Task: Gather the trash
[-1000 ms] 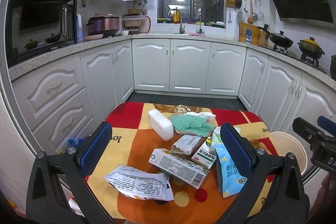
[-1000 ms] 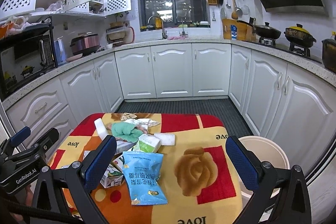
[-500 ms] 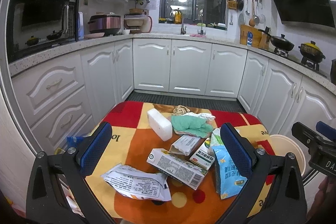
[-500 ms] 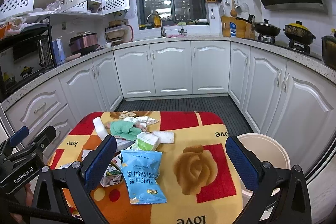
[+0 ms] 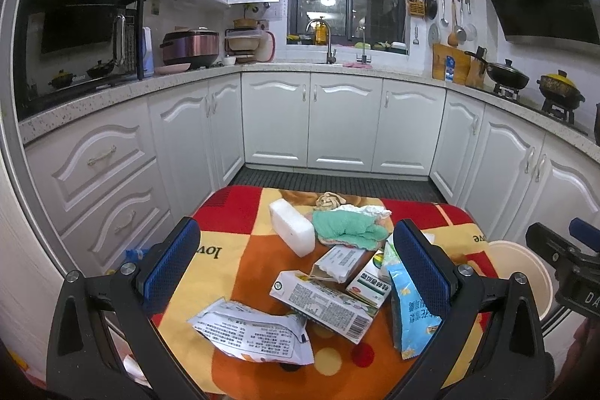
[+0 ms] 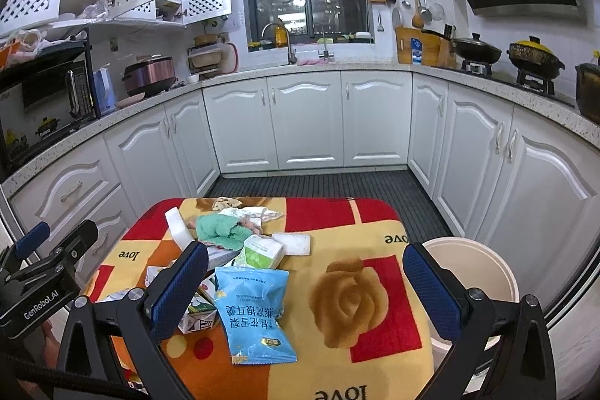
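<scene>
Right gripper (image 6: pixel 305 287), jaws spread wide and empty, hovers directly over the blue snack bag (image 6: pixel 255 313), its long axis running away from me; my left gripper (image 5: pixel 296 267), equally empty, sits farther off, bin (image 6: pixel 483 261) to the right.

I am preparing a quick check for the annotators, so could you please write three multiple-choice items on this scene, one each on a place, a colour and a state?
1. Where is the cream bucket?
A. on the table
B. beside the table's right edge, lower down
C. on the counter

2. What colour is the snack bag nearest the right gripper?
A. blue
B. black
C. purple

3. How are the left gripper's fingers?
A. shut on a carton
B. shut on nothing
C. open, holding nothing

Answers: 1 B, its rim shows below the tablecloth edge; 2 A, light blue with white print; 3 C, the pads stand wide apart above the trash.
</scene>
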A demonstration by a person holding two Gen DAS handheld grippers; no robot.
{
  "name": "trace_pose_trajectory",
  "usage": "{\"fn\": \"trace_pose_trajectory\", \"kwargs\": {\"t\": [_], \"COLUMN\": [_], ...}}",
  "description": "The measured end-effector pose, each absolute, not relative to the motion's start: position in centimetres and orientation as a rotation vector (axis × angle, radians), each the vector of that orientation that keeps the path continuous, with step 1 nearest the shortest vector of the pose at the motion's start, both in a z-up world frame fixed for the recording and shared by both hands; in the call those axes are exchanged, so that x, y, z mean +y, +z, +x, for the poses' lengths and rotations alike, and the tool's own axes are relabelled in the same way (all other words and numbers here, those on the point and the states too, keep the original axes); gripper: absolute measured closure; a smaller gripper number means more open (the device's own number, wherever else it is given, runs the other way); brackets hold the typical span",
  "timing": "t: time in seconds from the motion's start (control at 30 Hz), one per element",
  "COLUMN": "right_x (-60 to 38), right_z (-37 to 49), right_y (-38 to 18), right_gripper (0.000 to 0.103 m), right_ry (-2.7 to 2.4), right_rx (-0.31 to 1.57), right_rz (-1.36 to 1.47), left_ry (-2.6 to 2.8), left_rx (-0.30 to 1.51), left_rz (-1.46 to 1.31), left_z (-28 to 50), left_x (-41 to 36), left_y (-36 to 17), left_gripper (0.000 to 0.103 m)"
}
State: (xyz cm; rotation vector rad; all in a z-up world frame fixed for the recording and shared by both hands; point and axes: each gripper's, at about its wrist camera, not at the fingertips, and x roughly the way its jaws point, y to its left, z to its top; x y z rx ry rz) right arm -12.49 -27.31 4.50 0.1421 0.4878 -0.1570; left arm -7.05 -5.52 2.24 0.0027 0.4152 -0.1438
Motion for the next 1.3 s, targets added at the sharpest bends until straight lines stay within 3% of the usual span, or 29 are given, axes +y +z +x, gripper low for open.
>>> {"fn": "trace_pose_trajectory", "kwargs": {"t": [1.3], "right_x": [-27.3], "right_z": [-11.7], "right_y": [2.8], "right_gripper": [0.0], "right_ry": [-0.147], "right_rx": [0.564], "right_rz": [0.143], "left_ry": [-0.158], "left_rx": [0.484], "left_rz": [-0.022], "left_z": [-6.5], "left_x": [-5.3], "left_y": [1.0], "left_gripper": [0.001]}}
